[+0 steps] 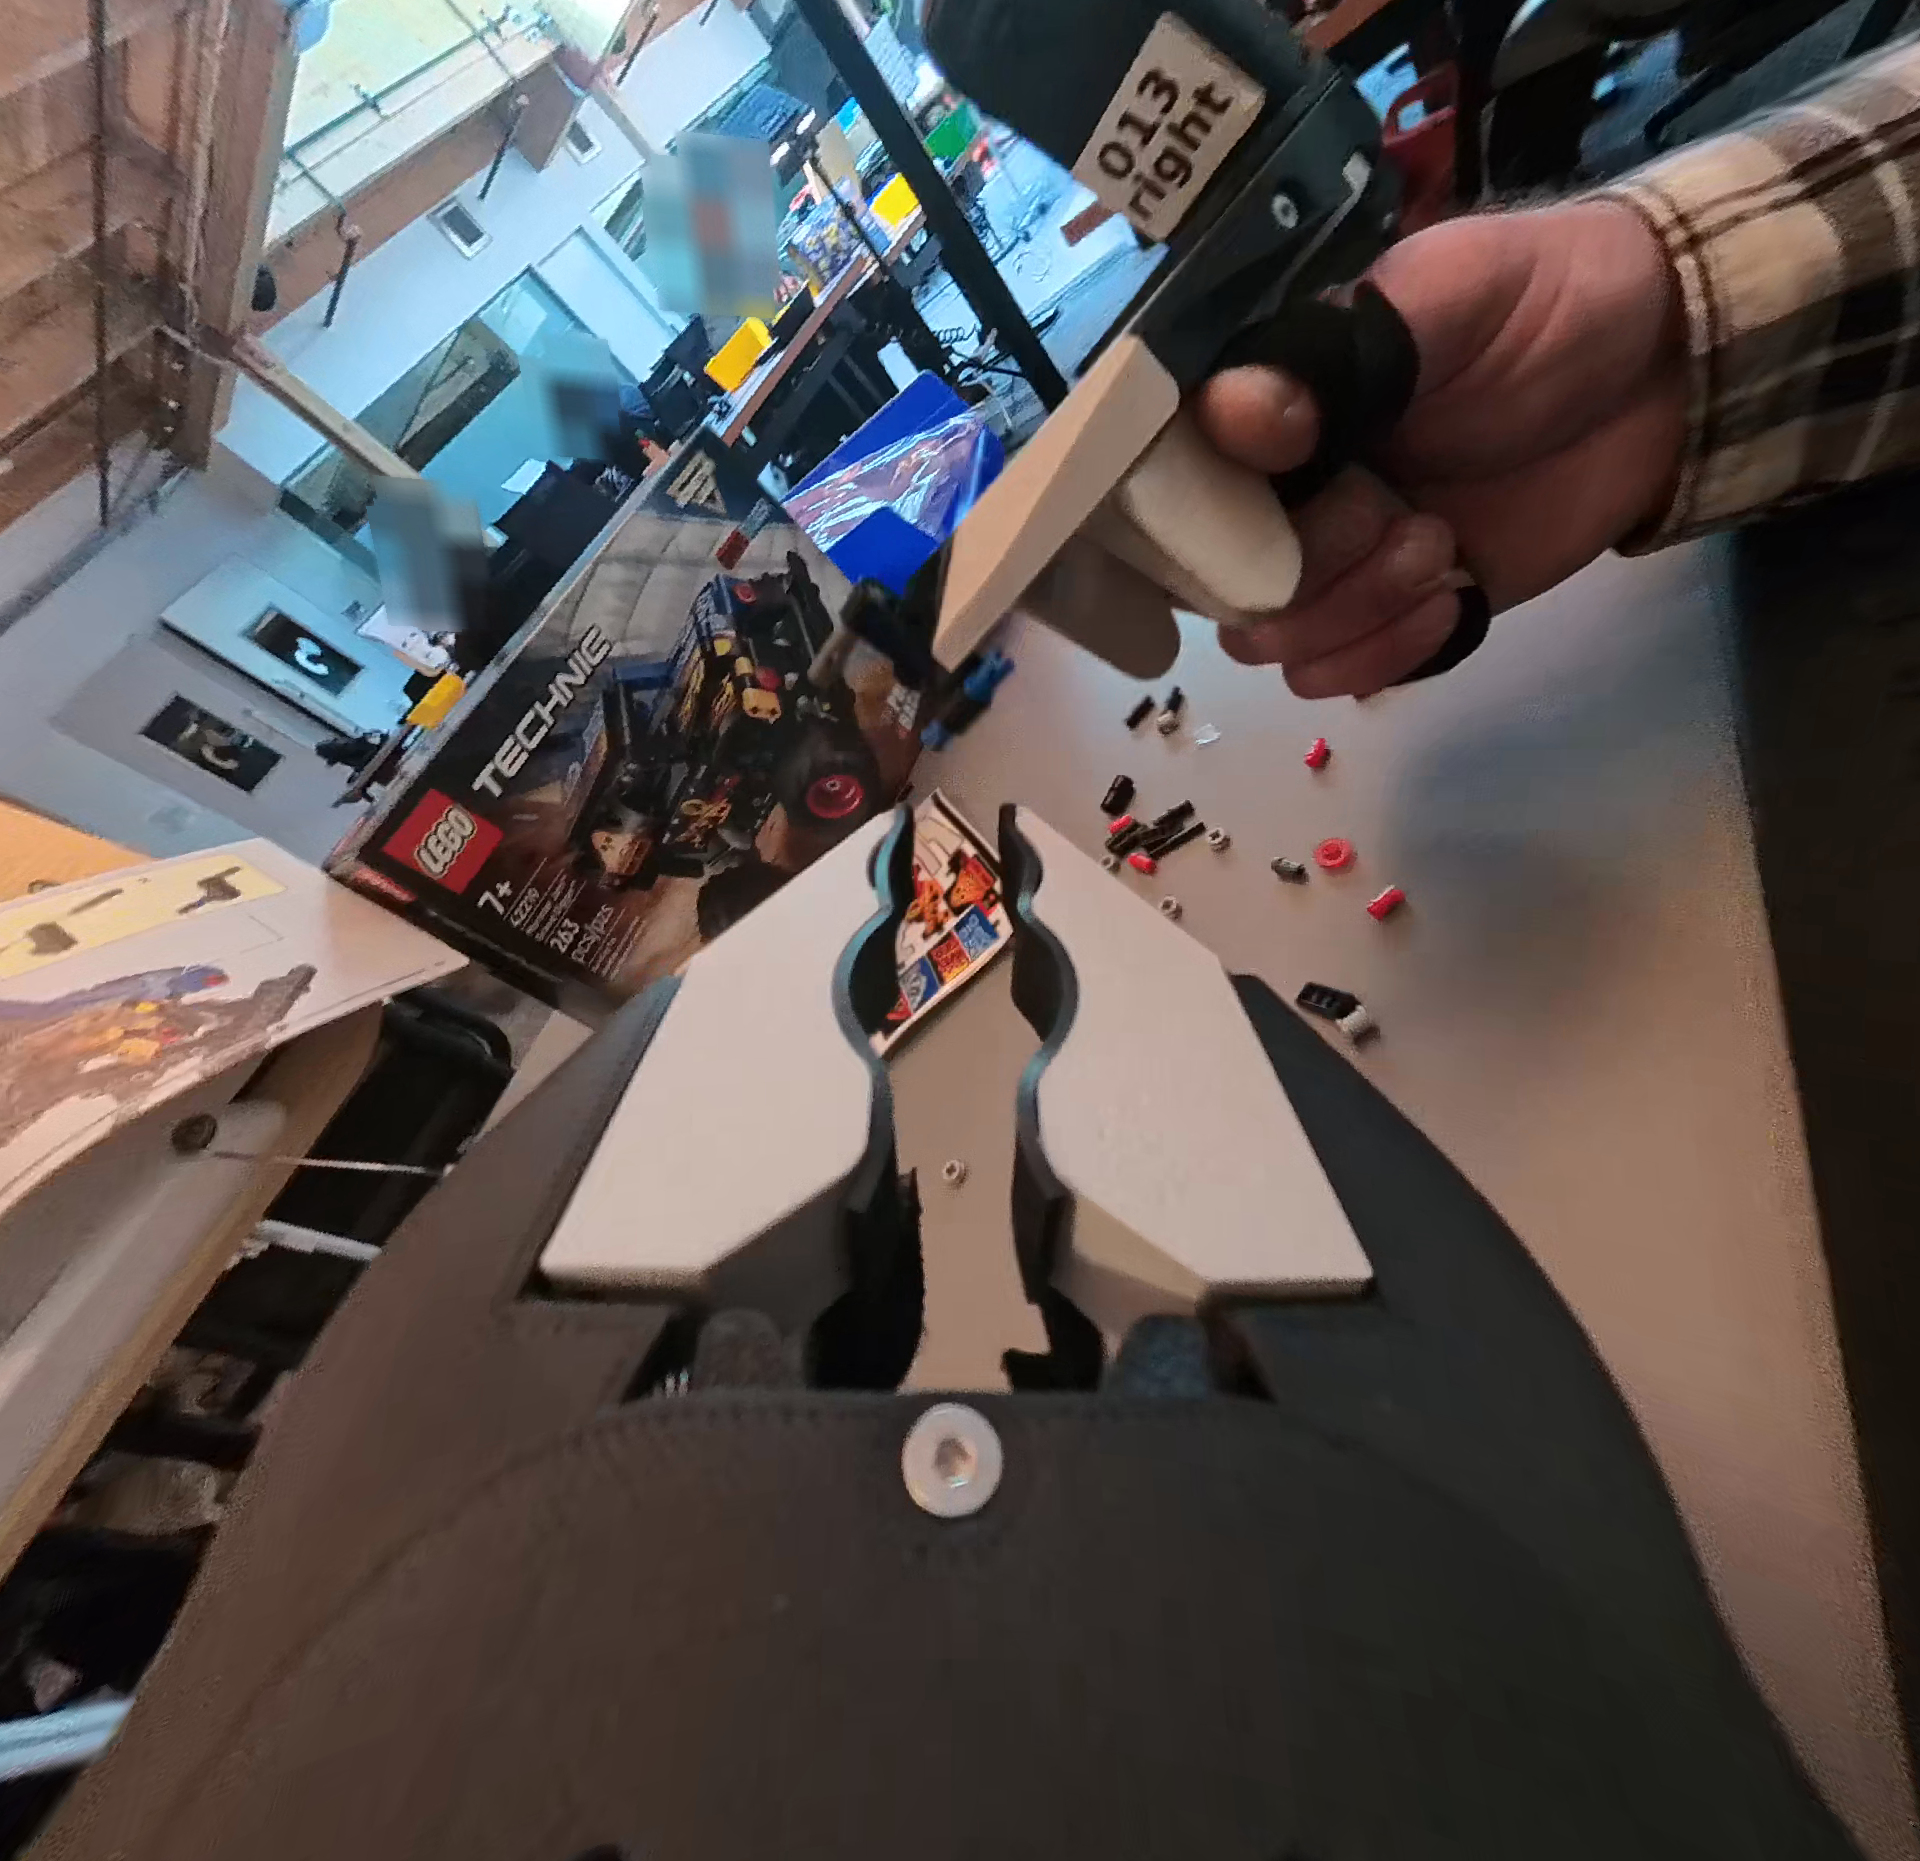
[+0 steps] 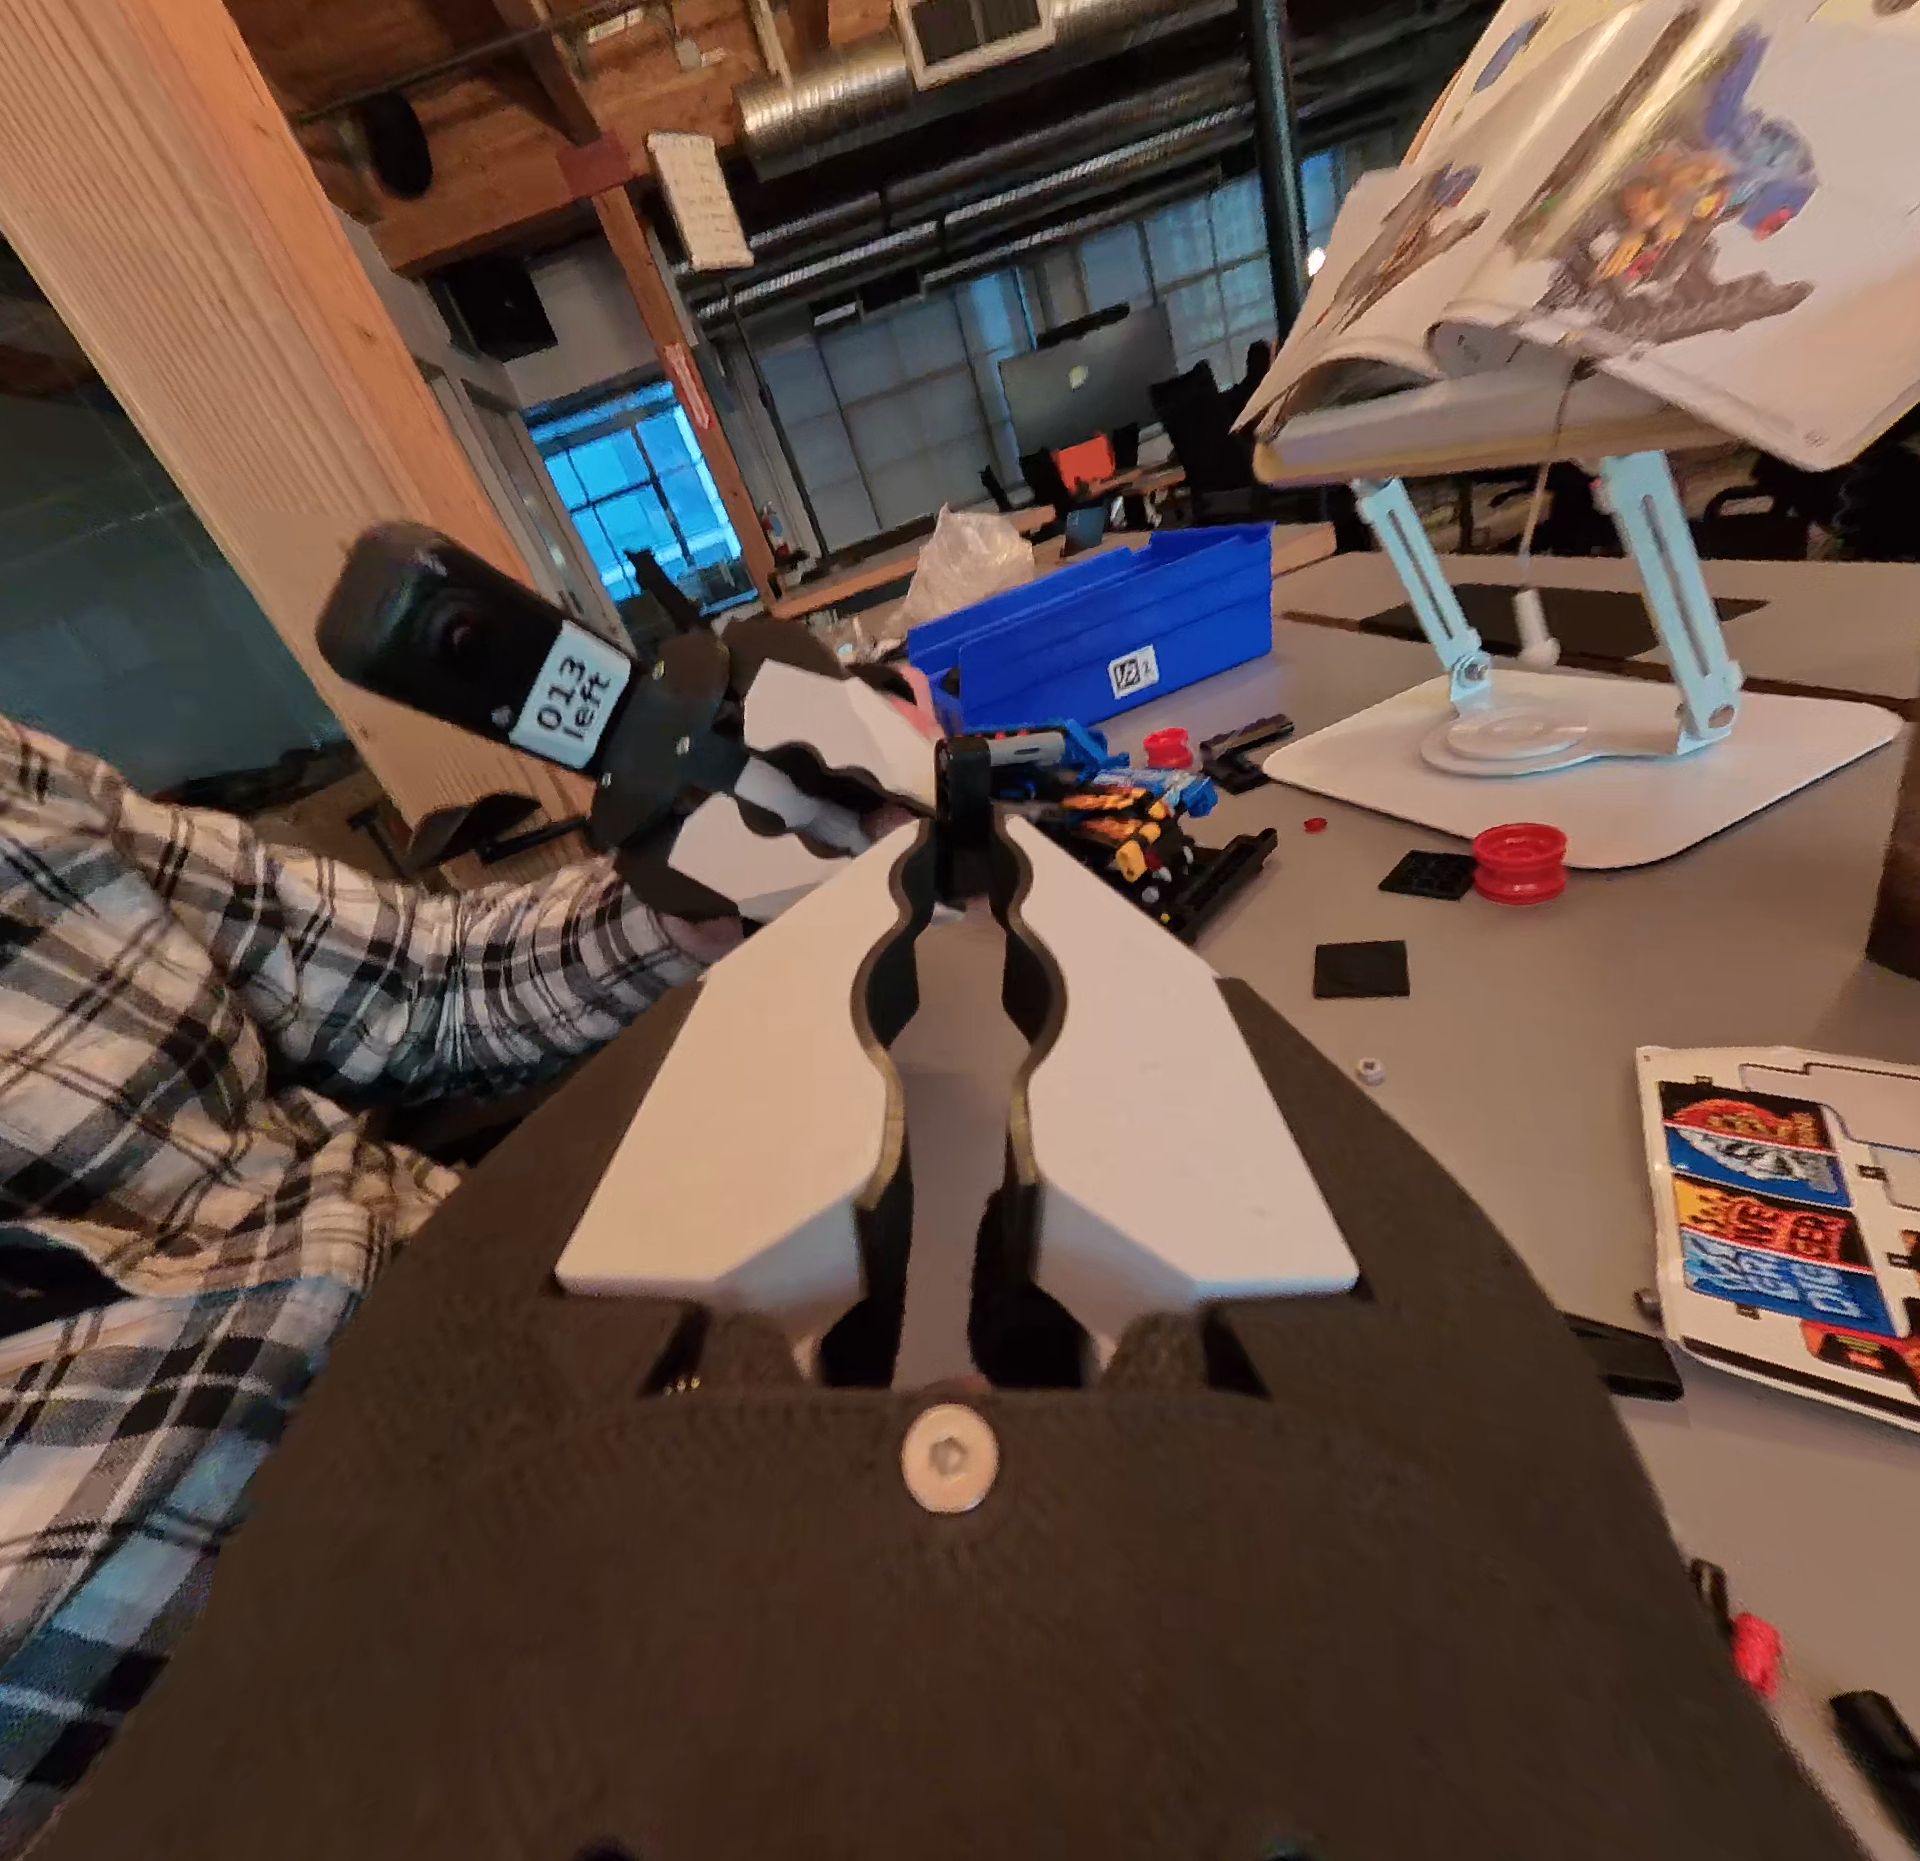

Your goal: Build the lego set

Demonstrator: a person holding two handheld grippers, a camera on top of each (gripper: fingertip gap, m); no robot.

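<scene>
My right gripper (image 2: 958,847) is shut on a black lego piece (image 2: 961,814) that stands upright between its tips, above the grey table (image 2: 1455,1032). Just beyond it lies the partly built model (image 2: 1127,824), black with blue and orange parts. My left gripper (image 1: 958,832) is open and empty, low over the table, with the sticker sheet (image 1: 951,928) showing through its gap. In the right wrist view the left gripper (image 2: 842,809) is close to the left of the black piece. In the left wrist view the right gripper (image 1: 940,653) is held by a hand in a plaid sleeve.
Loose black and red pieces (image 1: 1153,835) lie scattered on the table. A red wheel (image 2: 1519,861) and a black tile (image 2: 1361,970) lie near the white booklet stand (image 2: 1558,762). A blue bin (image 2: 1091,627) and the lego box (image 1: 644,772) stand behind. The grippers are tip to tip, or close to it. From either gripper's tips it is about 20 centimeters to the partly built model (image 2: 1127,824).
</scene>
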